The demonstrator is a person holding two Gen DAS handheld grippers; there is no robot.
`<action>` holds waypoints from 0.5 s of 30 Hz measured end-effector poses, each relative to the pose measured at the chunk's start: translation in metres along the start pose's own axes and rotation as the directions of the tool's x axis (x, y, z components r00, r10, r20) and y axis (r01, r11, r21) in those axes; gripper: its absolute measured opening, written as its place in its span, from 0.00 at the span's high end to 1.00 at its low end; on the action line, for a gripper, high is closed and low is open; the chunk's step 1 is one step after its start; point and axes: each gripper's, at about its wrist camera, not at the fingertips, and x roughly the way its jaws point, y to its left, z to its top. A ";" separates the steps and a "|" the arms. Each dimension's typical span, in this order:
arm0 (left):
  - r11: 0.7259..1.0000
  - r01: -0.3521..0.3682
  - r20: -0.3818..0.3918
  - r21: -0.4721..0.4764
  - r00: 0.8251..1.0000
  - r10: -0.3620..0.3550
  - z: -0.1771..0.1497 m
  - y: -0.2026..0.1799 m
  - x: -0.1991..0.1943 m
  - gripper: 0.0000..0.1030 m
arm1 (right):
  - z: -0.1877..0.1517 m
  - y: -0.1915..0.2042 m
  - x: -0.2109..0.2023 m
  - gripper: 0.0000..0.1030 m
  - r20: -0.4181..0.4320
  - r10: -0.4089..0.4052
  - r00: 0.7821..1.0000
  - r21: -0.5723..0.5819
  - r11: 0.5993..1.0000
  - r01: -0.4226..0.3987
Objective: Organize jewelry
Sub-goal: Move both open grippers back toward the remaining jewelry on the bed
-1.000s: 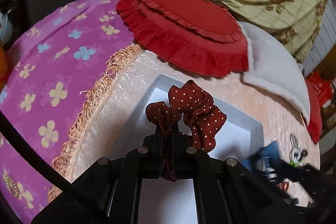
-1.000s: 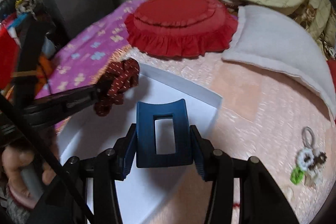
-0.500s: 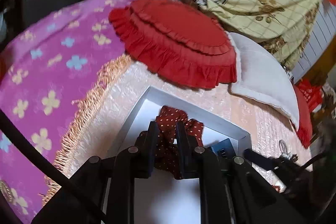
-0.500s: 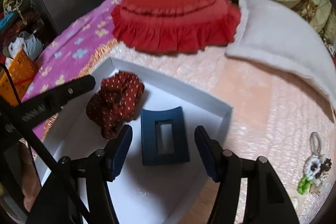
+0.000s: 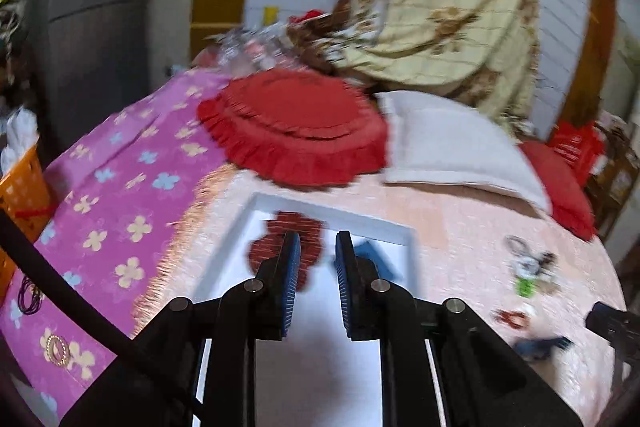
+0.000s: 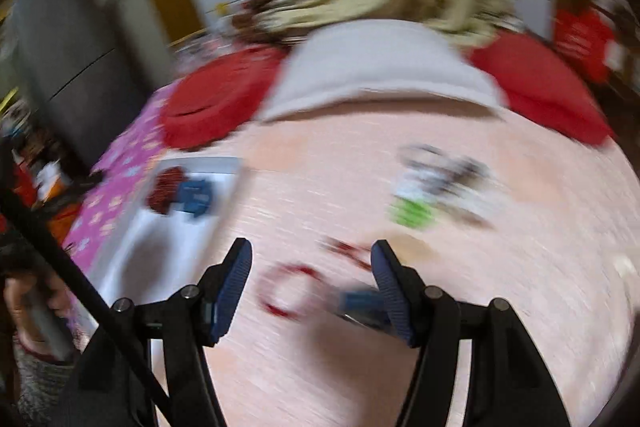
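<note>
Your left claw (image 5: 317,247) is released, w/ nothing btwn its blue pads; it hangs over the white box (image 5: 412,241) on the bed (image 5: 460,227). In the box: a dark red dotted scrunchie (image 5: 290,227), crumpled and bunched, at the far end, and just beside it on the right a navy clip (image 5: 368,251), flat and rectangular. In the right view the scrunchie and clip look touching, but blur makes that hard to confirm.

Your right claw (image 6: 311,267) is also released, wide apart, over the pink spread, well apart from the box. Btwn its pads, on the spread, lies a thin red ring-shaped piece (image 6: 290,291), too blurred to say more. A small blue item (image 6: 362,303) sits just beside the right pad; can't tell if it touches. Farther out: a keychain-like bunch (image 6: 436,187), white, dark and green, smeared by motion.

Left view shows the same loose items right of the box: the bunch, a small red piece (image 5: 510,317), the blue one.

Elsewhere: a red frilled cushion (image 5: 296,131) and white pillow (image 5: 452,151) at the far side, purple flowered cloth (image 5: 120,195) left of the box, w/ a gold bangle (image 5: 58,349) and dark bands (image 5: 29,293) on it.
</note>
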 end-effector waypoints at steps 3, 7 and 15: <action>0.993 0.106 -0.008 0.051 0.994 -0.106 -0.009 -0.037 -0.022 0.79 | -0.025 -0.053 -0.017 0.37 -0.013 -0.075 0.997 0.073 0.994 0.076; 0.971 0.221 -0.102 0.091 0.972 -0.212 -0.037 -0.088 -0.018 0.74 | -0.054 -0.088 -0.022 0.37 -0.048 -0.110 0.993 0.116 0.987 0.115; 0.952 0.283 -0.335 0.116 0.914 -0.231 -0.086 -0.138 0.057 0.74 | -0.070 -0.084 0.001 0.37 -0.095 0.019 0.995 0.082 0.997 -0.011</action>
